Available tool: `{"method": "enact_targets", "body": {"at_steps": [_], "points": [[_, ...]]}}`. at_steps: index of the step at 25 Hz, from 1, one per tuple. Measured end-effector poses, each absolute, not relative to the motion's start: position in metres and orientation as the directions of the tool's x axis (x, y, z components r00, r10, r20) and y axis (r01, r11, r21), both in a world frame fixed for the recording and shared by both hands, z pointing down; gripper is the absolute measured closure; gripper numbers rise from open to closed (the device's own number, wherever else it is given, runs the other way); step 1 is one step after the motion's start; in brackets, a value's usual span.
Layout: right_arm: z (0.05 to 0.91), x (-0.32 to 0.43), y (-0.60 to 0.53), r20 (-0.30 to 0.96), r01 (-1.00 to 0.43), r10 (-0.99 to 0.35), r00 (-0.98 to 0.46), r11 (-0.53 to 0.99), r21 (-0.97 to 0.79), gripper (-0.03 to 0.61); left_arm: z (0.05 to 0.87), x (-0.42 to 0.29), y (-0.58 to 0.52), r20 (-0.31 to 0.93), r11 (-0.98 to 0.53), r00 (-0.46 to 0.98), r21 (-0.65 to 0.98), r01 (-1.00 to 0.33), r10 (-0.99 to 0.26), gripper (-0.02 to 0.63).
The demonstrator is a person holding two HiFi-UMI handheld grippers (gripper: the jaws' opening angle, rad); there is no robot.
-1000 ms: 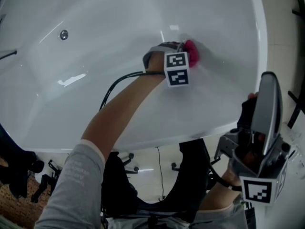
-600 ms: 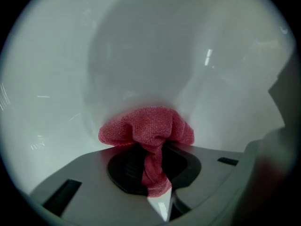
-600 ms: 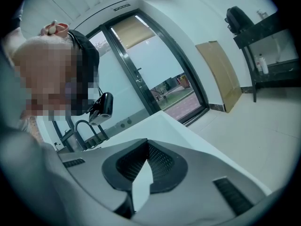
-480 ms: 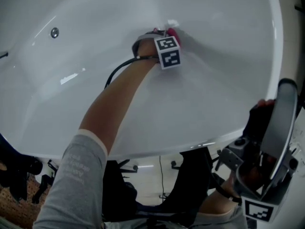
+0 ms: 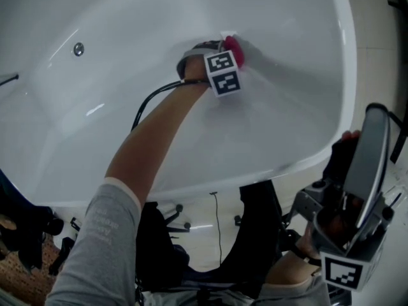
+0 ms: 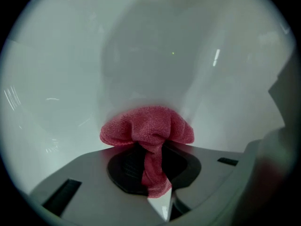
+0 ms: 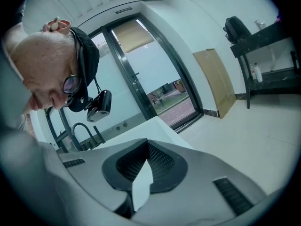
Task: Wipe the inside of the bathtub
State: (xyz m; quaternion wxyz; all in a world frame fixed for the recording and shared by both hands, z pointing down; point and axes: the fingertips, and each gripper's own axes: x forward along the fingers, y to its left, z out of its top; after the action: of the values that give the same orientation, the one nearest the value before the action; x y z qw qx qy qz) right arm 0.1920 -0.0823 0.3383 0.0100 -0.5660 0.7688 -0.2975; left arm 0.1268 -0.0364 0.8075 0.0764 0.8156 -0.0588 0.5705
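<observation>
Left gripper (image 6: 152, 171): my jaws are clamped on a pink cloth (image 6: 147, 126). A narrow strip runs down between the pads and the rest bunches out past the tips.
Cloth position: pressed against the white inner wall of the bathtub (image 5: 115, 126), well apart from the round metal fitting (image 5: 78, 49).
Hidden, head view: the marker cube and my hand cover the left gripper (image 5: 227, 51), so only an edge of the cloth (image 5: 233, 48) shows.
Hidden, contact: the bunched cloth covers the spot where it meets the wall.
Cut off: the bathtub runs out of frame at the top and left.
Right gripper (image 7: 141, 180): jaws together on nothing, held outside the tub rim (image 5: 350, 94).
Change: compared with a second ago, the cloth sits slightly nearer the round fitting. My right gripper (image 5: 357, 190) remains outside the rim.
</observation>
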Motion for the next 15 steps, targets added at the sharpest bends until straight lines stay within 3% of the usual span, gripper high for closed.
{"method": "enact_targets", "body": {"at_steps": [9,15], "points": [[0.293,0.204,-0.043,0.371,-0.938,-0.911,-0.181,0.046,-0.344,0.569,0.652,0.170,-0.029,0.854,-0.986,0.507,-0.038,-0.162,-0.117,0.554],[0.264,0.224,-0.016,0.402,-0.937,-0.904,-0.144,-0.006,-0.348,0.569,0.560,0.209,-0.024,0.798,-0.986,0.585,-0.065,-0.157,-0.145,0.554]]}}
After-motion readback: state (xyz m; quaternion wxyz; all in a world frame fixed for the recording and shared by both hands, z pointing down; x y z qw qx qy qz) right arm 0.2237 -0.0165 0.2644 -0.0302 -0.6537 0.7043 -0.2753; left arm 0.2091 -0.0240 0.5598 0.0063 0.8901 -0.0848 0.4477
